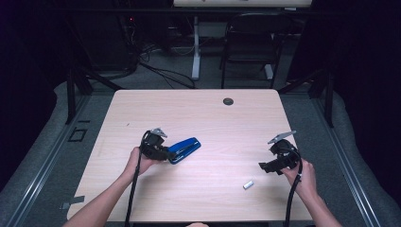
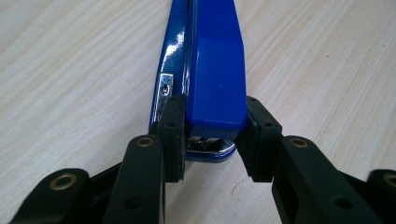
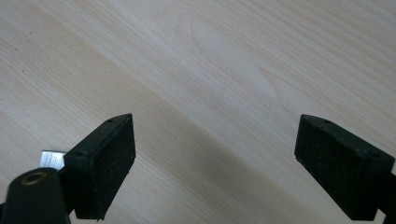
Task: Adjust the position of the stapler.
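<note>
Nearest to my camera in the left gripper view, the two black pads (image 2: 170,135) press on both sides of the rear end of the blue stapler (image 2: 215,70), so the left gripper (image 2: 212,140) is holding it firmly. The front end of the stapler is cut off by the top of that view, and under the rear end I see only a little of the metal part, in shadow. In the high view the stapler (image 1: 185,149) lies on the table (image 1: 198,109), left of the middle and closer to the near edge, and my left gripper (image 1: 166,154) meets it from the left. My right gripper (image 1: 265,166) is near the right edge of the table, well apart from the stapler, with its jaws wide and nothing between them. A small silver piece (image 1: 248,184) lies near it, toward the near edge; I cannot tell what it is. In the right gripper view one pad (image 3: 103,163) hides most of this piece (image 3: 51,158).
</note>
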Demonstrator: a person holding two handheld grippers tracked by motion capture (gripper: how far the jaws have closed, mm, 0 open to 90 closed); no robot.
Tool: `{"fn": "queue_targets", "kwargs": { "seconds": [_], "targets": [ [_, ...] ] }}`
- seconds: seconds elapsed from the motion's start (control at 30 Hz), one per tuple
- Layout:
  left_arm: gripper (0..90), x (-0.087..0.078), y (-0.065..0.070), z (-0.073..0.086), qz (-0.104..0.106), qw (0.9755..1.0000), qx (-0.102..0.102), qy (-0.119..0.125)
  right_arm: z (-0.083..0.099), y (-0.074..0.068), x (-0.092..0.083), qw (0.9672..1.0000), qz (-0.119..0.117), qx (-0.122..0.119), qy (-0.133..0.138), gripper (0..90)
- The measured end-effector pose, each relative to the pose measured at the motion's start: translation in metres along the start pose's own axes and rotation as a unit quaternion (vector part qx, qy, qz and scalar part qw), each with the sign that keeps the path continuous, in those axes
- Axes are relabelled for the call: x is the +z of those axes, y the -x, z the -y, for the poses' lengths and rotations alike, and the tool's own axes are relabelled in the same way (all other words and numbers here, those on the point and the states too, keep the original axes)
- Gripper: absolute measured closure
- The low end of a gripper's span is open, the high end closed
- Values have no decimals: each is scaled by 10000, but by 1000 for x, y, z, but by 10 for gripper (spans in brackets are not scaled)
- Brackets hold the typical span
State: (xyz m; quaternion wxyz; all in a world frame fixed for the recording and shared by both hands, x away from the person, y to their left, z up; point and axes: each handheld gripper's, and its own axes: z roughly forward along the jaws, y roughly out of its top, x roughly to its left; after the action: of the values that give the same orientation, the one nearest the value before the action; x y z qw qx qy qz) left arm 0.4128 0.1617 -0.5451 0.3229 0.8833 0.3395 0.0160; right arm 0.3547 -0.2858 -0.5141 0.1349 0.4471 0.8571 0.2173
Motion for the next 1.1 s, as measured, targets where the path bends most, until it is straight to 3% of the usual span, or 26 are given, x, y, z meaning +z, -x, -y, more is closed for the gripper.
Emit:
{"fn": "queue_targets", "kwargs": {
  "seconds": [0.63,1.1],
  "targets": [
    [651,-10,10,12,1,9997,99,-216,0,0,0,10000,-28,-21,7,120],
    [651,-20,22,23,-36,9992,56,-400,1,-3,0,10000,-23,-40,15,129]
  ]
}}
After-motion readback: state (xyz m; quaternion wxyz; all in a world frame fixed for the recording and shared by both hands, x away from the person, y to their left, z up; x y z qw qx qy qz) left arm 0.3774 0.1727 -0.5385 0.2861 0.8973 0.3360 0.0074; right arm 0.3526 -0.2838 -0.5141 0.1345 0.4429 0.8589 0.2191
